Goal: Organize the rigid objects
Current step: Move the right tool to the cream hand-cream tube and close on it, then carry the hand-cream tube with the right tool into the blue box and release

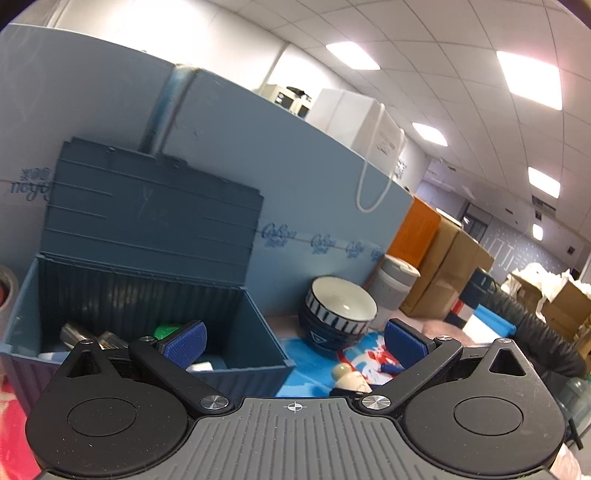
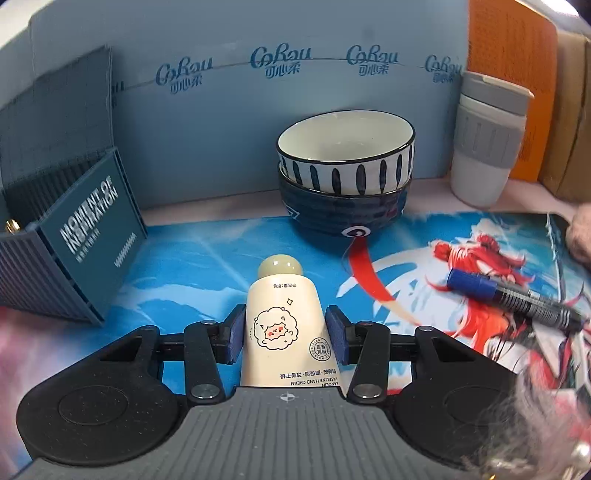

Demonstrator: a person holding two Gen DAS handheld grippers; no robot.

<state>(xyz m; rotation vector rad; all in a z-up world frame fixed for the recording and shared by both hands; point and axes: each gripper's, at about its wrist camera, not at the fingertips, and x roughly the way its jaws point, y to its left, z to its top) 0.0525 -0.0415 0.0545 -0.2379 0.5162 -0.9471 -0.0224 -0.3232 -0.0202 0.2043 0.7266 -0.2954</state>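
Open-plan office, tiled ceiling [image 1: 424, 33] with panel lights [image 1: 528, 77], stacked cardboard boxes [image 1: 447, 266]

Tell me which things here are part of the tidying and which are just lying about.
Job:
hand cream tube, between the right tongs
blue storage box, lid open
marker pen on the mat
left tongs, open

Probably just lying about:
stacked bowls
grey travel cup
printed desk mat
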